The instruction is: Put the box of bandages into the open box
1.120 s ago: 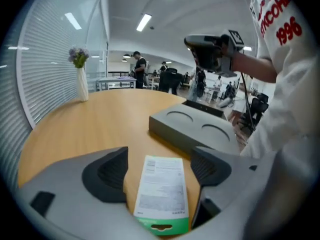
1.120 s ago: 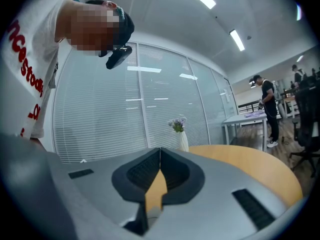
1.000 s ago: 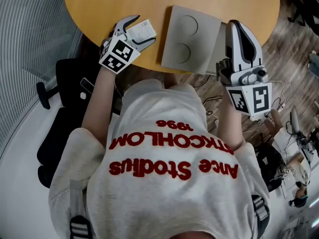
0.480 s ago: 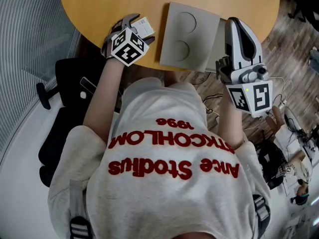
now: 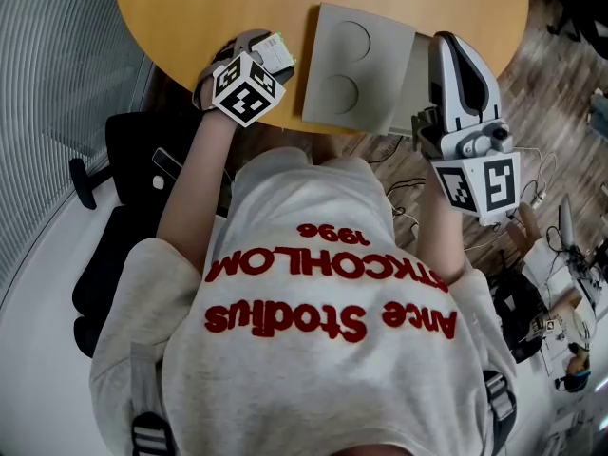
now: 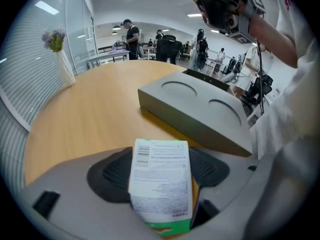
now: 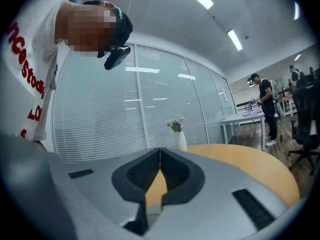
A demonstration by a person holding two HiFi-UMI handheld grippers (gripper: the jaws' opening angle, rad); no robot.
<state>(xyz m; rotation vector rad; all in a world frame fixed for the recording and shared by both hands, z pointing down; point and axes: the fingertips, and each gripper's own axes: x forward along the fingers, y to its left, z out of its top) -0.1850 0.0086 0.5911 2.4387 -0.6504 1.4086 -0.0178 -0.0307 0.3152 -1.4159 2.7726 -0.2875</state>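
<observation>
"Gripping it yet?"
"Yes, the left gripper [image 5: 269, 53] has just been closing its jaws onto the bandage box [image 6: 161, 184] at the table [image 5: 190, 8] edge. The right gripper [image 7: 159, 154] is pinched together, empty. Next it needs lifting across into the open box [image 5: 356, 69]."

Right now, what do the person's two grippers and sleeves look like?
The left gripper and right gripper are grey shells with dark ribbed pads, each carrying a white cube with black square markers. The short-sleeved T-shirt is light grey with red lettering.
</observation>
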